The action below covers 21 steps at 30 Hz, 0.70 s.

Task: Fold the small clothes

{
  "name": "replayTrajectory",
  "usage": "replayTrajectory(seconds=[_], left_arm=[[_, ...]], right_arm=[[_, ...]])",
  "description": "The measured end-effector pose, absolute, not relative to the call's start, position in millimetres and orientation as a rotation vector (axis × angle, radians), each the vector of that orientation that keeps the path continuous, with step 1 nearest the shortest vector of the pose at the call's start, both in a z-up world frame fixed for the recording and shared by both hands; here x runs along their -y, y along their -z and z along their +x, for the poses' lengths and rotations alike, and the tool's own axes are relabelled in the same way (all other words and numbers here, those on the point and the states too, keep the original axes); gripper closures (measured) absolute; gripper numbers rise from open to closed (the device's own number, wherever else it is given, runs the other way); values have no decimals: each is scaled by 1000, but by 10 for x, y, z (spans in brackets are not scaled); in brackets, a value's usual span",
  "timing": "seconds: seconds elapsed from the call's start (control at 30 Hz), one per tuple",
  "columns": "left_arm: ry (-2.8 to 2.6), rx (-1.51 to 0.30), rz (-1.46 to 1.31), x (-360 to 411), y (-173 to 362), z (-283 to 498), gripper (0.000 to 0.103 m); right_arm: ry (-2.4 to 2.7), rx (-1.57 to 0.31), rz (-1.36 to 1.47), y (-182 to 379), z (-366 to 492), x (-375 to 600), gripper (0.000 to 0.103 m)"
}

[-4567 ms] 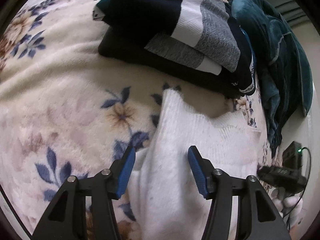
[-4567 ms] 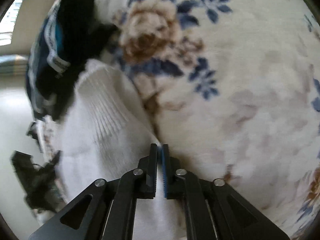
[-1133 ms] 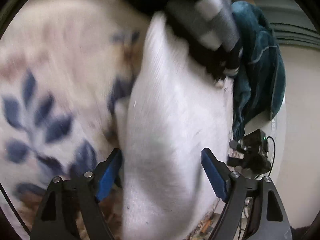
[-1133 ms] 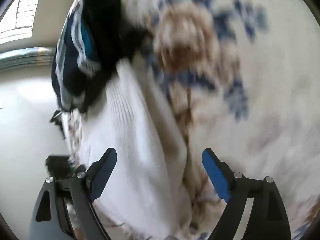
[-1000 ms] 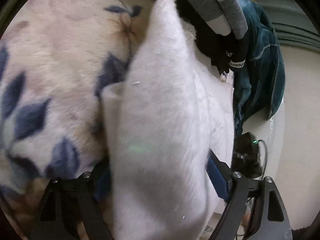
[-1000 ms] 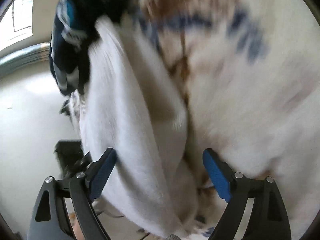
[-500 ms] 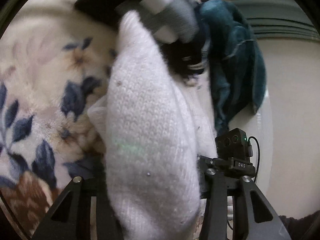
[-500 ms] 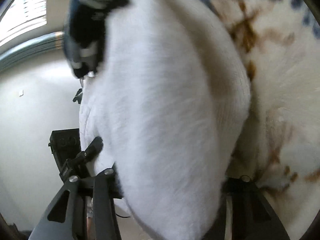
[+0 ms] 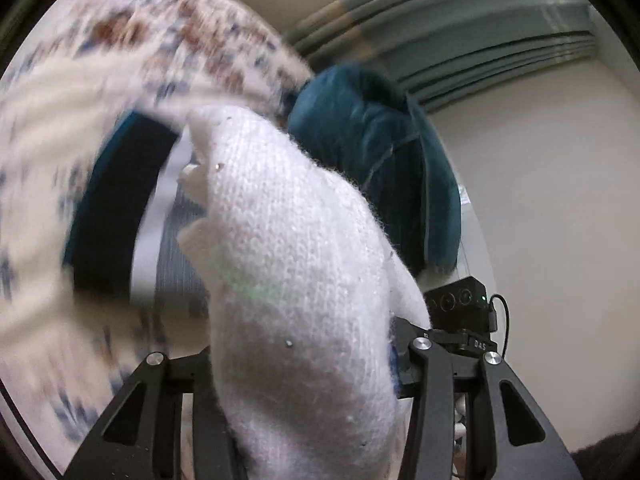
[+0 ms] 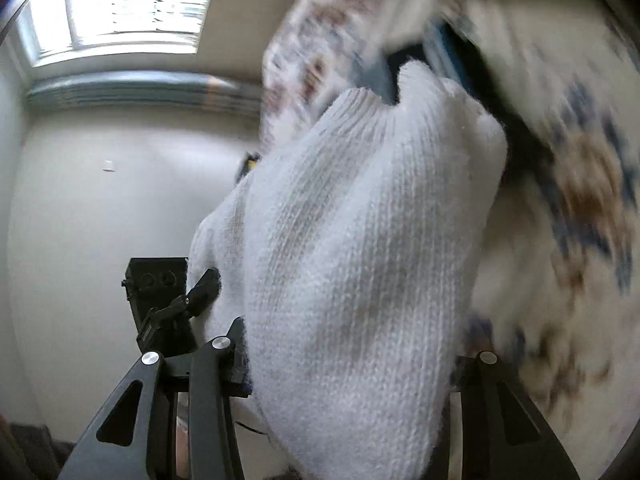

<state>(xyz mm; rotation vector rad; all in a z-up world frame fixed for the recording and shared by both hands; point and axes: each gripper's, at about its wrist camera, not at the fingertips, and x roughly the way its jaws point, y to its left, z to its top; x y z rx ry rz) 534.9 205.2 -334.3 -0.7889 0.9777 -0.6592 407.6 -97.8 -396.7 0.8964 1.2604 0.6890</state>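
The white knitted garment (image 9: 296,280) is bunched up thick between the jaws of both tongs and held up off the bed, filling the middle of each view. The left gripper (image 9: 304,364) has just been closing, and its jaws now press into the wad from both sides; the right gripper (image 10: 348,364) has closed on it the same way, the knit bulging out over both its fingers.

From the left one you see what the right does not: a dark teal blanket (image 9: 384,168) heaped beyond and to the right of the jaws, a folded dark garment with a pale stripe (image 9: 116,208) off to the left behind the white knit, and a green curtain (image 9: 460,40) hanging across the top. A small black camera box (image 9: 460,300) sits just beyond the right-hand finger.

From the right one you get the window (image 10: 124,8), bright at the upper left, with a plain pale wall (image 10: 100,200) below it, and the same sort of black box (image 10: 156,284) just past the left-hand finger.

The floral bedspread (image 10: 580,200), cream with blue and brown flowers, lies to the right of the right tongs and to the left of the left ones, badly blurred in both views.
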Motion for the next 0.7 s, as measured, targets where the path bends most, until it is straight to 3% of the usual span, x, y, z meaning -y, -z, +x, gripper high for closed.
replayTrajectory(seconds=[0.13,0.3,0.4,0.5,0.57,0.6,0.63,0.7], left_arm=[[615,-960,-787,-2249,3498,6066,61],[532,-1072,-793,-2384,4375,6589,61],[491,-1154,-829,-2459,4860,6588,60],[485,-1153,-848,-2531,4964,6538,55],[465,-1155,-803,-2507,4856,6477,54],[437,-1149,-756,-2479,4756,6428,51],[397,-1151,-694,-2447,4659,6405,37],[262,-1158,-500,-2342,4481,6317,21]], right_arm=[[-690,-1195,884,3796,4909,1028,56],[-611,-1245,843,4363,5961,668,56],[-563,-1319,813,4739,6148,648,56],[-543,-1355,782,5057,6165,551,56],[-537,-1361,781,5079,6196,544,47],[-521,-1372,761,5062,6182,545,43],[-474,-1381,696,4986,6174,541,38],[-391,-1357,549,4797,6160,514,31]])
